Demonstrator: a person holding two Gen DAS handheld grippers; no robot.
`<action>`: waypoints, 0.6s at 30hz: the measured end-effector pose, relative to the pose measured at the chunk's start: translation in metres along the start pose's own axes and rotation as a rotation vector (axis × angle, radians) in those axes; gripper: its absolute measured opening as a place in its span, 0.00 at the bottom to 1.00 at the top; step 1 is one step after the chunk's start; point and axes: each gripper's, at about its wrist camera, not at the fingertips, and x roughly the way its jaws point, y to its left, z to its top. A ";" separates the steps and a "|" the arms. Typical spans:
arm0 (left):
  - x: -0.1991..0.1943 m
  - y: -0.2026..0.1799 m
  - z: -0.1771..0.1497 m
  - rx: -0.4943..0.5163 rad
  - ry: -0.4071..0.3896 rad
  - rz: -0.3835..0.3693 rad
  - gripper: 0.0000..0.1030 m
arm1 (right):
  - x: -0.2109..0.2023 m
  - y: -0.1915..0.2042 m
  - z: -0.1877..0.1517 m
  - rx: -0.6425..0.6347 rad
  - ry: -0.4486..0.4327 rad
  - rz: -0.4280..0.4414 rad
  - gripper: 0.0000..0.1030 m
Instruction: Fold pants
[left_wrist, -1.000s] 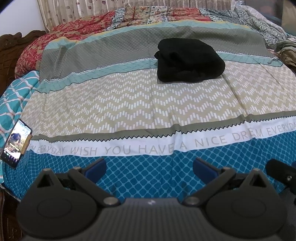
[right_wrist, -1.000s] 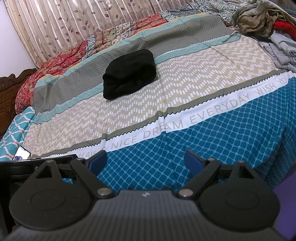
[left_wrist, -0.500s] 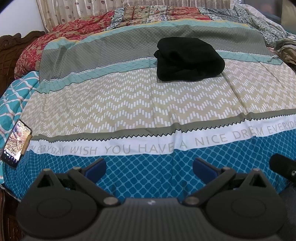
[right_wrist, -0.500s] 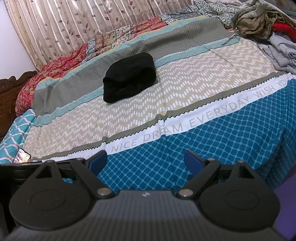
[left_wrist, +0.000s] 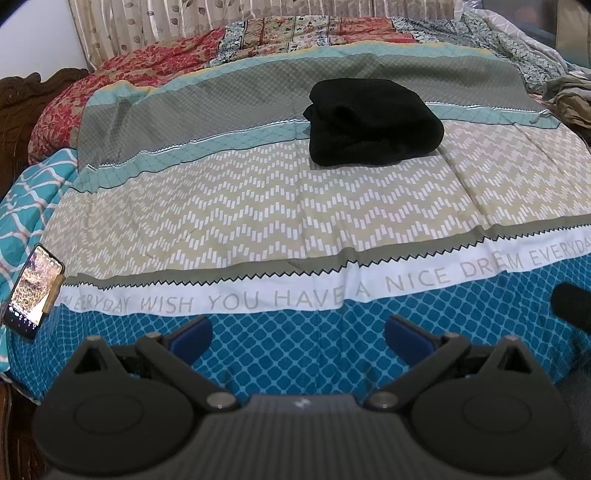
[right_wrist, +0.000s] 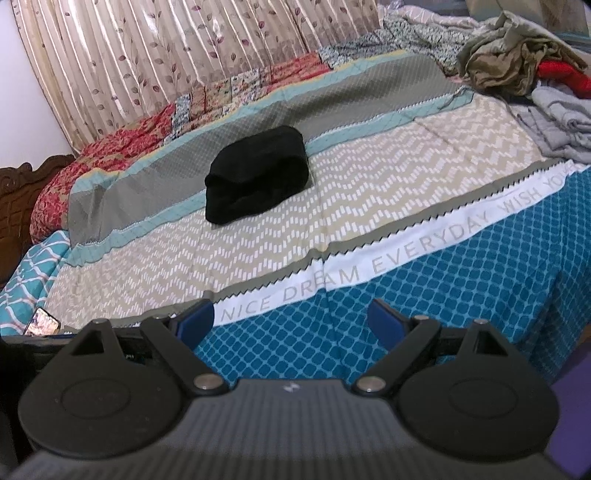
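Note:
The black pants (left_wrist: 373, 123) lie in a compact folded bundle on the bedspread, far from both grippers; they also show in the right wrist view (right_wrist: 256, 173). My left gripper (left_wrist: 297, 338) is open and empty, held over the bed's near blue edge. My right gripper (right_wrist: 291, 319) is open and empty, also over the near blue edge, to the right of the left one. Part of the left gripper (right_wrist: 44, 339) shows at the right view's left edge.
A phone (left_wrist: 33, 291) with a lit screen lies at the bed's near left corner. A pile of loose clothes (right_wrist: 517, 59) sits at the far right. A wooden headboard (left_wrist: 22, 99) stands at the left, curtains (right_wrist: 166, 55) behind the bed.
The right wrist view has tilted up and drifted slightly, showing more curtain and clothes pile. The left gripper has barely moved. The pants lie unchanged.

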 end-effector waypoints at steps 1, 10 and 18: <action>-0.001 0.000 0.000 0.001 -0.003 -0.001 1.00 | -0.001 0.000 0.001 -0.002 -0.010 -0.002 0.89; -0.007 -0.001 0.000 0.016 -0.036 -0.004 1.00 | -0.012 0.003 0.004 -0.032 -0.109 -0.012 0.89; -0.012 0.001 0.001 -0.003 -0.074 0.009 1.00 | -0.014 0.001 0.006 -0.038 -0.142 -0.010 0.89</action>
